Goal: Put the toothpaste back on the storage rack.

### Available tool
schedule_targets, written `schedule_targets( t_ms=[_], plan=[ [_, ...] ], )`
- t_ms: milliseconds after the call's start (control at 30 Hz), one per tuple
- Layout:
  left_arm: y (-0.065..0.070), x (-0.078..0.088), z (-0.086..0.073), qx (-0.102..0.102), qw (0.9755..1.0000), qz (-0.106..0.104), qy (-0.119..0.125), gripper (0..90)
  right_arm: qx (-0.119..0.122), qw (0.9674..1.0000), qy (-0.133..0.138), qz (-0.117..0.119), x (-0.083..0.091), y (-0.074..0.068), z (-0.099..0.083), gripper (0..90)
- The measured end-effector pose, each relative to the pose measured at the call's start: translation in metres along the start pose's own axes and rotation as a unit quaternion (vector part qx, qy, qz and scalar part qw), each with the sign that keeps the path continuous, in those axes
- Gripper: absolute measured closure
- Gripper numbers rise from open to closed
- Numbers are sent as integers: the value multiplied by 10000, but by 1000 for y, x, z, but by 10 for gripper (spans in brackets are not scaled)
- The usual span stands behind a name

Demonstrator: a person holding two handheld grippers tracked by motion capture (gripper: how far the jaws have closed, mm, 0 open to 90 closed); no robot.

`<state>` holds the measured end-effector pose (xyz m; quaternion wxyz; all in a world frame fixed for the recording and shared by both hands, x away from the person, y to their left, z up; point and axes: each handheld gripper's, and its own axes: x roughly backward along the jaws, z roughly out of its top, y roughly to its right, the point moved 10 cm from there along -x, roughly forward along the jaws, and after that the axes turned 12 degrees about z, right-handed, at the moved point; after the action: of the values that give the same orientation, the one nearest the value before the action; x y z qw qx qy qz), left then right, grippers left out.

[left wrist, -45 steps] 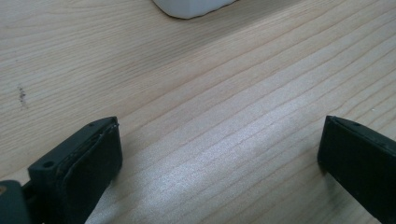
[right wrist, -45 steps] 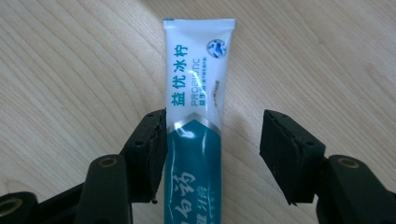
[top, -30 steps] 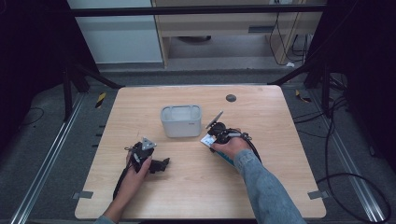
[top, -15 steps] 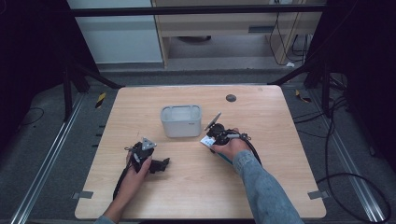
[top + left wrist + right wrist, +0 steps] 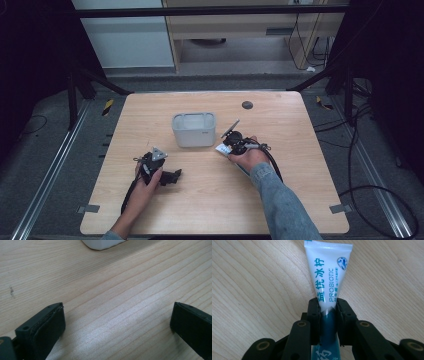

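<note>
Nearest, the left tool (image 5: pixel 174 176) rests on the counter (image 5: pixel 300 190) with jaws wide apart and nothing between them. Farther right, the right tool (image 5: pixel 328 307) has just closed its jaws, pinching the white tube (image 5: pixel 328 270) lying on the counter, just right of the white tub (image 5: pixel 194 130).

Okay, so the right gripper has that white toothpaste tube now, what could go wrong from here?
1. The right gripper has just been closing and now pinches the soft white plastic tube with teal print across its body; squeezing may deform it or force paste out.
2. The grip is narrow, so the tube might swivel or slip when lifted.
3. The white rectangular plastic bin sits close by; a swing could knock it.
</note>
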<state>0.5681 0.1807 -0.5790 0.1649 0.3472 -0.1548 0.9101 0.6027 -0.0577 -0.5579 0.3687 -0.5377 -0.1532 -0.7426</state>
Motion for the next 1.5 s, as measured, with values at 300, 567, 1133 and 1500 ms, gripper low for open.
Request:
schedule_targets(
  t_ms=[300,567,1133,1500],
  plan=[
    [0,0,0,-2,10000,1,1,0,-180,9988,461,30,19,-1,-5,797],
    [0,0,0,-7,10000,-2,0,0,-218,9955,924,7,54,-5,-7,799],
    [0,0,0,-11,10000,-4,0,0,-274,9732,2281,-75,112,-3,8,800],
    [0,0,0,-8,10000,-2,0,0,-196,9405,3389,-176,143,-8,30,799]
  ],
)
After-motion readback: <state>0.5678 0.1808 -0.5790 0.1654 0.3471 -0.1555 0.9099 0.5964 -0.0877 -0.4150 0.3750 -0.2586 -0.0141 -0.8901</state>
